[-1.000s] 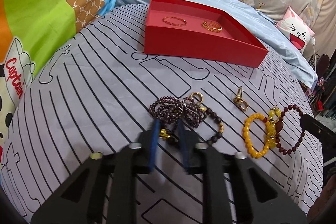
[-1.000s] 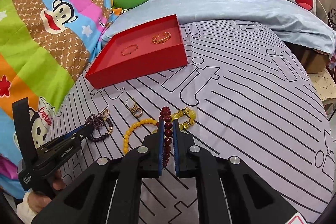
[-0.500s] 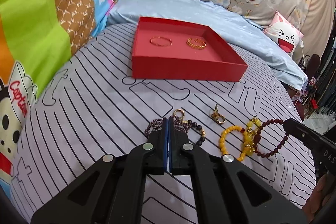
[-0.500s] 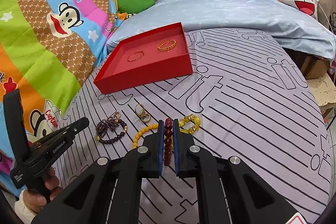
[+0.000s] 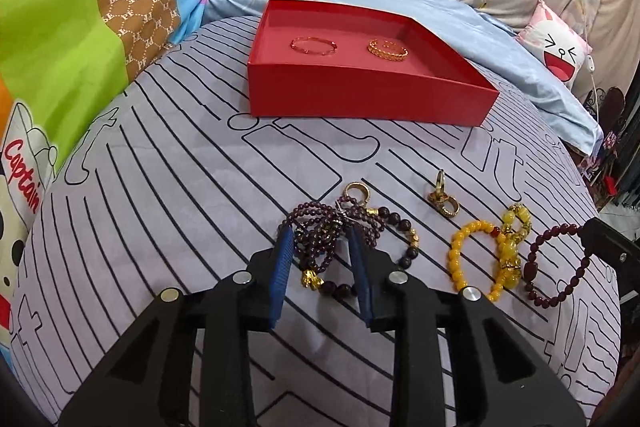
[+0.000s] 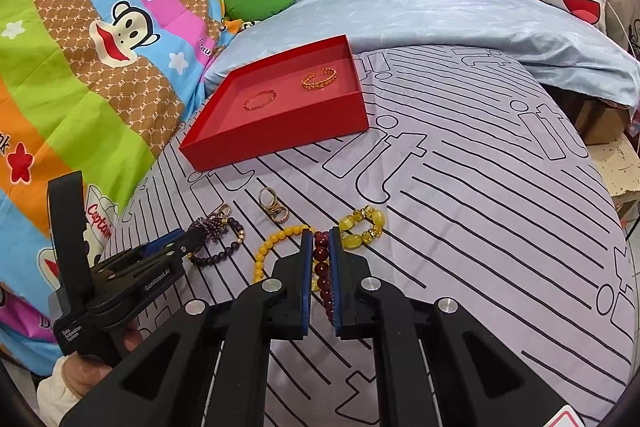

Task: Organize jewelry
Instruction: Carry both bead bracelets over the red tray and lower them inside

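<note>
From my left wrist camera, the left claw (image 5: 320,251) has just been opening: its blue pads now stand apart around the purple bead bracelet (image 5: 320,235), which lies tangled on the striped bed sheet (image 5: 160,187). That view alone shows the whole loop of the dark red bead bracelet (image 5: 556,263) at the right, with the right claw's tip just over its far side. My right wrist camera shows what that hides: the right claw (image 6: 321,239) is closed tight on those red beads (image 6: 321,267), beside the yellow bead bracelet (image 6: 276,247). It also catches the hand (image 6: 86,373) under the left tool. The red tray (image 6: 280,143) holds two gold bangles (image 6: 319,78).
</note>
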`<state>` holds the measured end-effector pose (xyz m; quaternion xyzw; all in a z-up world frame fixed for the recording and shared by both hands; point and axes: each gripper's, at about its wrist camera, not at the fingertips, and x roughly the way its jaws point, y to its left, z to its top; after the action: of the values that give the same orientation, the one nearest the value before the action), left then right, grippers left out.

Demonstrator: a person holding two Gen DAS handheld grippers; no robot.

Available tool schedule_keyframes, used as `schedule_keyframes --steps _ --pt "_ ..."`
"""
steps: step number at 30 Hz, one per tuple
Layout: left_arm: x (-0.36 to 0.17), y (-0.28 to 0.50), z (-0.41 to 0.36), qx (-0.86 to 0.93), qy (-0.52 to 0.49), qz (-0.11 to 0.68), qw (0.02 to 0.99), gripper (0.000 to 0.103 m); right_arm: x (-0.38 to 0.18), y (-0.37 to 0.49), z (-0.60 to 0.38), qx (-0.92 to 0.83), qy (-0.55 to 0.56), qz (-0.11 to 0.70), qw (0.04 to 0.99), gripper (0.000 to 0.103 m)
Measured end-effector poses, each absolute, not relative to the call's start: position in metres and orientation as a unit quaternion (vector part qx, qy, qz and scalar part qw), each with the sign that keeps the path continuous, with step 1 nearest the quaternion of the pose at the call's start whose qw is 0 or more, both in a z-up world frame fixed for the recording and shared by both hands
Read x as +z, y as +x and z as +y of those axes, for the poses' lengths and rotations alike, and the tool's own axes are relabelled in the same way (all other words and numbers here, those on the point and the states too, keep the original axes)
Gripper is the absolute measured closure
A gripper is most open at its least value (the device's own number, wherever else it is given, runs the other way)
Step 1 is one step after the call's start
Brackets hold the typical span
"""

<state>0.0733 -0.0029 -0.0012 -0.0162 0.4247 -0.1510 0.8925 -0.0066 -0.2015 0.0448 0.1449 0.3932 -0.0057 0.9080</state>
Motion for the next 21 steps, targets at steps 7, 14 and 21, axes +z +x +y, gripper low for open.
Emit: schedule_keyframes --steps 7,14,21 --pt "0.01 0.072 -0.001 -0.175 -0.031 0.418 0.891 0.1 0.043 -0.004 -0.202 -0.003 0.144 0.395 0.907 0.095" --pt "0.031 0.065 -0.001 -0.191 -0.037 0.403 0.894 0.1 0.048 -0.008 -0.202 0.0 0.145 0.392 0.909 0.095" --pt "0.058 0.056 0.0 -0.208 -0.035 0.39 0.896 0.1 0.063 -0.012 -0.203 0.016 0.148 0.381 0.913 0.095"
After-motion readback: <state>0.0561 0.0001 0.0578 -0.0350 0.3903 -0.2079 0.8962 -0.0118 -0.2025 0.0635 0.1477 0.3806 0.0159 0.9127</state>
